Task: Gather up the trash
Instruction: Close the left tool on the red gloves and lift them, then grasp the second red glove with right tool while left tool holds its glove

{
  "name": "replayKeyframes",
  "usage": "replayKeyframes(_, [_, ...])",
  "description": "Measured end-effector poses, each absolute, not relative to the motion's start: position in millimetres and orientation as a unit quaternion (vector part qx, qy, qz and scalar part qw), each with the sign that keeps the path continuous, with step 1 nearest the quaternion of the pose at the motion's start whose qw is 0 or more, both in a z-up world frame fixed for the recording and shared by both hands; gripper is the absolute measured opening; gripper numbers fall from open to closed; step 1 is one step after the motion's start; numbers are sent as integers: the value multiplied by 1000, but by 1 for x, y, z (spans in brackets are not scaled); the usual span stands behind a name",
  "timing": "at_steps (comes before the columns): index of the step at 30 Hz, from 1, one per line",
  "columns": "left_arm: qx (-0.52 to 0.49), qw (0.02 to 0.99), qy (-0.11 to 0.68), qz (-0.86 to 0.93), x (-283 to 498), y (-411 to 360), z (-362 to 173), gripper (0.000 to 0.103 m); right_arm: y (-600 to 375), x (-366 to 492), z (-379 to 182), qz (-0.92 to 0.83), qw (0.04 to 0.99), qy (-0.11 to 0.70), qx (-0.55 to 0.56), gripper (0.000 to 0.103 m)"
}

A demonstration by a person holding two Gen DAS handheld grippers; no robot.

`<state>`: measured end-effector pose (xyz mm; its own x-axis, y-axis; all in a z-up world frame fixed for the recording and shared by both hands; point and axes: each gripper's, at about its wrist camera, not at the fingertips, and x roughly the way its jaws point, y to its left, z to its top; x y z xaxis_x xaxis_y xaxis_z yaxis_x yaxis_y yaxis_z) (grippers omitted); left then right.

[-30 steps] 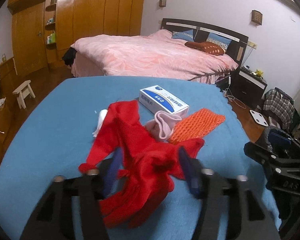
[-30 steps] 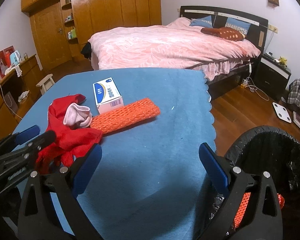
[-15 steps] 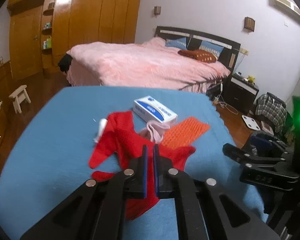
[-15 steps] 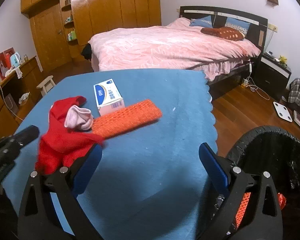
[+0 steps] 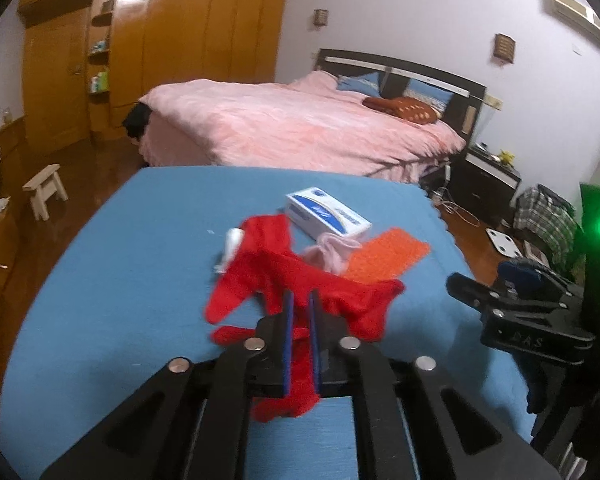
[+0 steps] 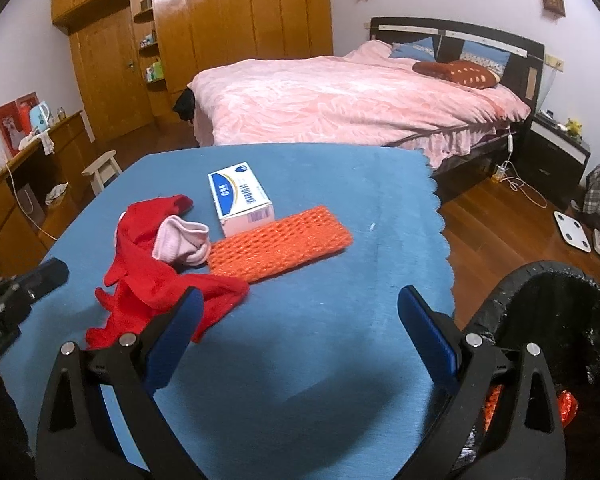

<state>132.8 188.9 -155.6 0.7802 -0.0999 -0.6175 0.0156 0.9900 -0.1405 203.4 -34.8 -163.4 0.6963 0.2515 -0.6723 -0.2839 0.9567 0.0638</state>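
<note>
A red cloth (image 5: 300,280) lies crumpled on the blue table (image 5: 120,280); it also shows in the right wrist view (image 6: 148,276). My left gripper (image 5: 299,300) is shut on the red cloth near its front part. A pink sock (image 6: 182,242), an orange foam net (image 6: 280,246) and a white-blue box (image 6: 240,198) lie beside it. My right gripper (image 6: 300,308) is open and empty above the table's front right part. A black-lined trash bin (image 6: 556,320) stands to its right.
A small white item (image 5: 230,246) lies at the red cloth's left edge. A pink bed (image 6: 340,100) stands behind the table. A wooden stool (image 5: 46,190) and a wardrobe (image 6: 220,40) are at the left. A scale (image 6: 572,232) lies on the floor.
My left gripper went from open around the red cloth to shut on it, then rose and drew back a little. The cloth has shifted slightly. My right gripper stayed open.
</note>
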Motion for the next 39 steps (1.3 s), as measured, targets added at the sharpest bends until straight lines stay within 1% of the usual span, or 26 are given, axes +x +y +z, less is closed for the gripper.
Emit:
replayKeyframes(2, [-62,940,332,-38,137,180,-159,20,-39,205,-162,141,922,361,-21,95])
replayKeyframes(3, [-61,940,333,-41,138,177,-161,22,-41,206,-162,138,922,361,-20,95])
replayKeyframes(4, [-60,939,335,-42,141,173,-163,27,-43,207,-162,136,923,361,-19,95])
replayKeyframes(5, [-56,939,337,-41,145,169,-166,34,-45,208,-162,134,923,361,-17,95])
replayKeyframes(7, [-49,938,342,-33,150,164,-173,43,-48,209,-163,132,923,362,-14,95])
replayKeyframes(10, [-44,932,358,-20,160,160,-187,44,-50,208,-166,132,922,364,-13,95])
replayKeyframes(11, [-42,931,361,-18,163,159,-191,42,-51,208,-167,132,921,365,-12,95])
replayKeyframes(12, [-38,931,363,-15,164,158,-193,37,-51,208,-168,133,921,366,-11,95])
replayKeyframes(13, [-35,930,365,-14,165,157,-195,21,-51,208,-169,133,921,367,-11,95])
replayKeyframes(14, [-37,929,367,-14,166,156,-196,12,-51,208,-169,134,920,368,-11,95])
replayKeyframes(16, [-46,932,360,-15,162,158,-194,6,-52,208,-170,134,920,369,-12,95])
replayKeyframes(19, [-58,939,339,-21,154,161,-181,3,-52,208,-171,134,919,370,-9,95])
replayKeyframes(24, [-71,947,313,-22,142,172,-158,3,-47,207,-168,140,920,365,-11,95])
replayKeyframes(30, [-75,953,293,2,119,202,-134,3,-34,206,-163,157,920,359,-15,95])
replayKeyframes(35, [-71,952,295,38,108,229,-132,3,-12,203,-159,179,917,355,-17,95])
replayKeyframes(39, [-73,947,305,70,107,248,-144,3,13,199,-162,196,914,354,-20,95])
